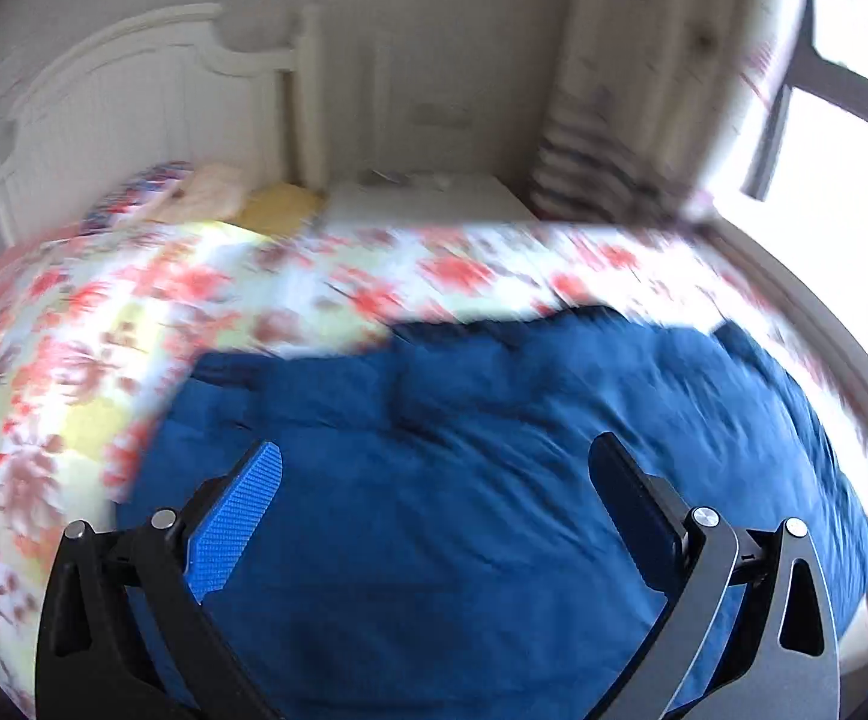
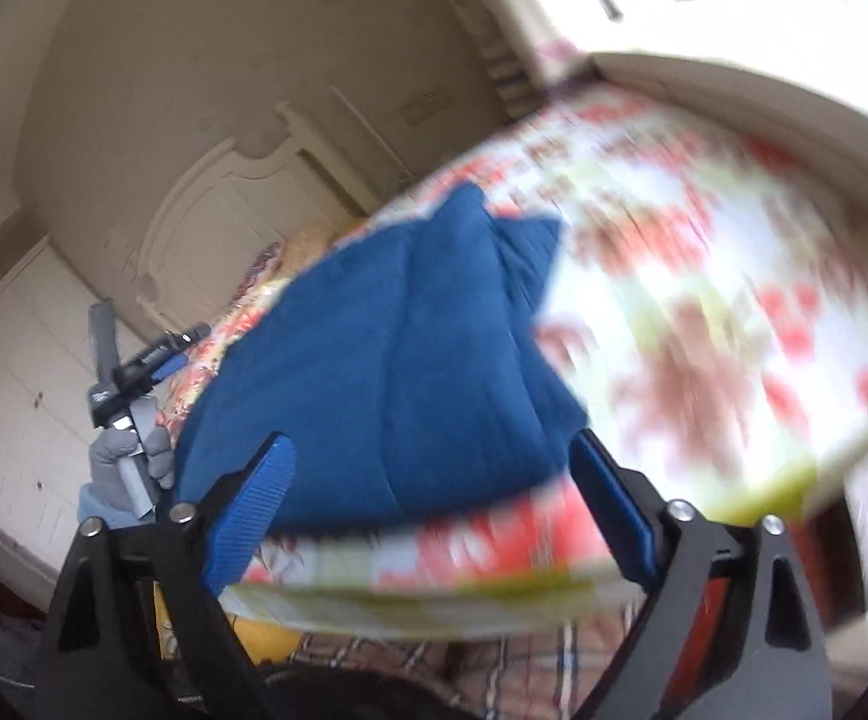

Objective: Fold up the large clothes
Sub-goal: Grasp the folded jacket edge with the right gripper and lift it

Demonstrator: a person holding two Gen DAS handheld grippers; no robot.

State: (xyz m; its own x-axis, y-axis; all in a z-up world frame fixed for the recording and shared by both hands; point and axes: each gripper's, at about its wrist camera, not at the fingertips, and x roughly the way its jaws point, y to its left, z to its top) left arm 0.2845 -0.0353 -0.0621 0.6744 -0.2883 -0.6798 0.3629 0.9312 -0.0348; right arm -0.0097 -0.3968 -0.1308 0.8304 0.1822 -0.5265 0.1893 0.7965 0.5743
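While both claws hung spread and empty, left claw point(image 1: 434, 504), right claw point(image 2: 434, 492), blue garment point(image 1: 494, 450) on the bed point(image 1: 74, 330) wanted corners pinched evenly.

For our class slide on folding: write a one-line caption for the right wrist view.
Open right gripper nears blue garment on floral bedspread.

One blue garment, one bed, two grippers

A single blue garment point(image 1: 494, 468) lies on one flowered bedspread point(image 1: 74, 360), which covers the one bed with its one white headboard point(image 1: 134, 90). Two grippers show: the left gripper point(image 1: 440, 480) and the right gripper point(image 2: 434, 480), each with two blue-padded fingers. One gloved hand point(image 2: 128, 462) appears in the right wrist view. At the head of the bed the pillows blur together, so their number cannot be told. One window point(image 1: 842, 96) lets in light.
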